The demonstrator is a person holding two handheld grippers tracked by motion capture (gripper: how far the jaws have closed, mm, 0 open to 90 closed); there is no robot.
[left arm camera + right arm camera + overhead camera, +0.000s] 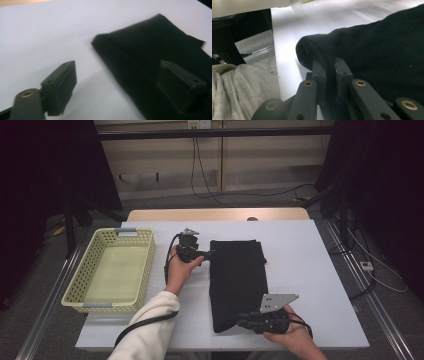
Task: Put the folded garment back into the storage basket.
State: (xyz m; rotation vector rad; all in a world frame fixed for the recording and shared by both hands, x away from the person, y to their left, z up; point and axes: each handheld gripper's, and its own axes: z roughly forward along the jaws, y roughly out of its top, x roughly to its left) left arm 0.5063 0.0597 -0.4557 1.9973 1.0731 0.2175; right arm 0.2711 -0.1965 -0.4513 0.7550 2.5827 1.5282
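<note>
Item: black cloth [236,282], folded into a long strip, lying on the white table [310,270] near the middle, running from far to near. We are working it at both ends, apparently to fold or lift it.

Item: right gripper [250,322], at the near end of the cloth. In the right gripper view we are seeing its jaws pinched tight on a fold of the cloth [372,50] at the near corner, the fabric bunching up between the pads. We are judging that this grip is anchoring the near end so the strip does not slide while the other end is taken.

Item: left gripper [206,254], at the far left corner of the cloth, pointing right. In the left gripper view its jaws are standing wide apart, one over bare table, the other over the cloth [155,62], the edge of the fabric lying between them; the pads are not pressing on anything yet. We are reading this as lining up to take the far corner.

Item: yellow basket [80,295], at the left of the table, well apart from the cloth, nothing in it; likely where the cloth is going.
</note>
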